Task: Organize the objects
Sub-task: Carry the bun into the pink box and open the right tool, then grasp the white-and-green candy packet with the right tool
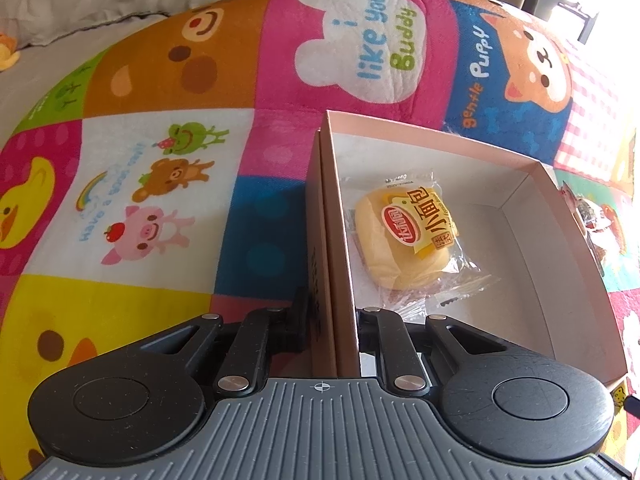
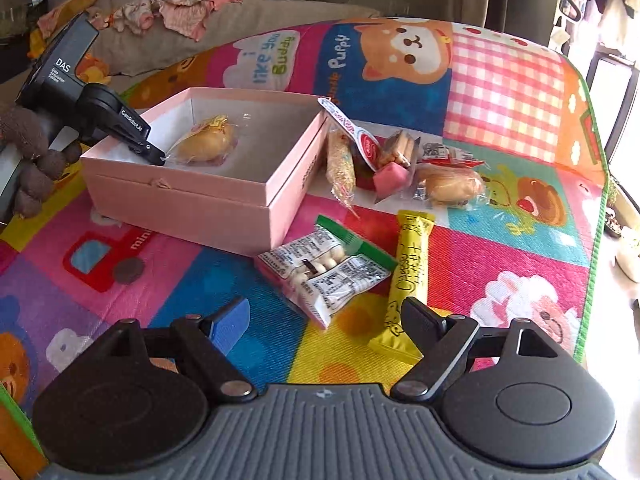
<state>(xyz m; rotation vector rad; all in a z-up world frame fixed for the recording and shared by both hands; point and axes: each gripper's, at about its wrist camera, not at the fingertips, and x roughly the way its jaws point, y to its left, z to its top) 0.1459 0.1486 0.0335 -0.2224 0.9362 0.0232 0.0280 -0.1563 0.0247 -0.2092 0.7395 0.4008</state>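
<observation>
Pink box (image 2: 224, 204) wall is pinched by left gripper (image 1: 334, 316); spread, empty right gripper (image 2: 324, 320) is best centred over 1 pill-candy packet (image 2: 326, 270) before closing.

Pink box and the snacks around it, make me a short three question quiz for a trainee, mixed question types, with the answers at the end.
1. True or false: the left tongs are clamped on a wall of the pink box.
2. How many items lie inside the box? A) none B) one C) three
3. Fill in: the open right tongs hover nearest the clear pouch of white candies and the ______ stick pack.

Key
1. True; the wall sits between the closed fingers.
2. B; only the wrapped bread bun.
3. Yellow.
</observation>
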